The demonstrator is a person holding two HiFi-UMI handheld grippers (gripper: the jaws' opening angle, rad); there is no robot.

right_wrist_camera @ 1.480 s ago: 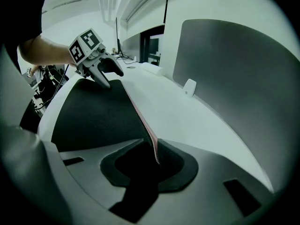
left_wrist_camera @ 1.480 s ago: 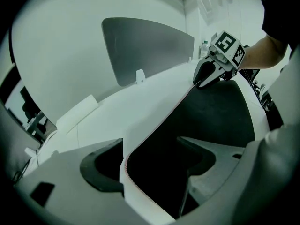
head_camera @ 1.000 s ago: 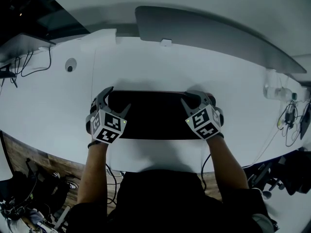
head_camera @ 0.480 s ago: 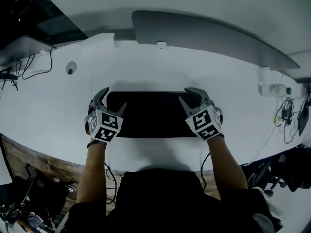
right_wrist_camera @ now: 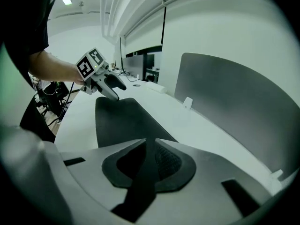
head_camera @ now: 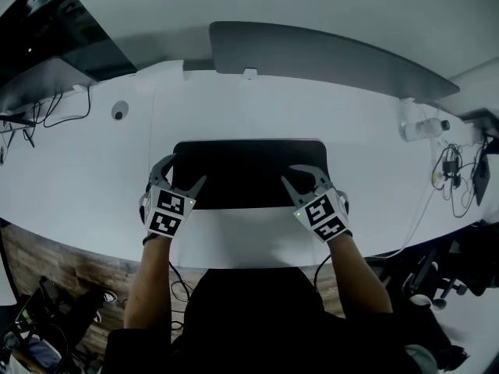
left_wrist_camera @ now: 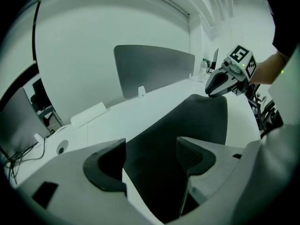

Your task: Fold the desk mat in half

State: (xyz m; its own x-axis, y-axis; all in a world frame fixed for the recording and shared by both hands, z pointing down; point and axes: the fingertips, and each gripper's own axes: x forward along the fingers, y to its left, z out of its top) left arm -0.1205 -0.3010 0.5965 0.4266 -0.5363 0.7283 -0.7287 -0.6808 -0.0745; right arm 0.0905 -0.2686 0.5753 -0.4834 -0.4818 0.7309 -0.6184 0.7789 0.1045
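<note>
As right hand-held gripper (head_camera: 300, 176) closes on mat (head_camera: 249, 170) — left hand-held gripper (head_camera: 185, 170) spread | partition (head_camera: 312, 49) behind

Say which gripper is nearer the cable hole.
Left. The left gripper is at the desk mat's left end, toward the cable hole; the right gripper, jaws closing, holds its right end.

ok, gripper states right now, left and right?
Left gripper: jaws open, desk mat edge between them, not gripped.
Right gripper: jaws closing, pinched on the desk mat edge.
</note>
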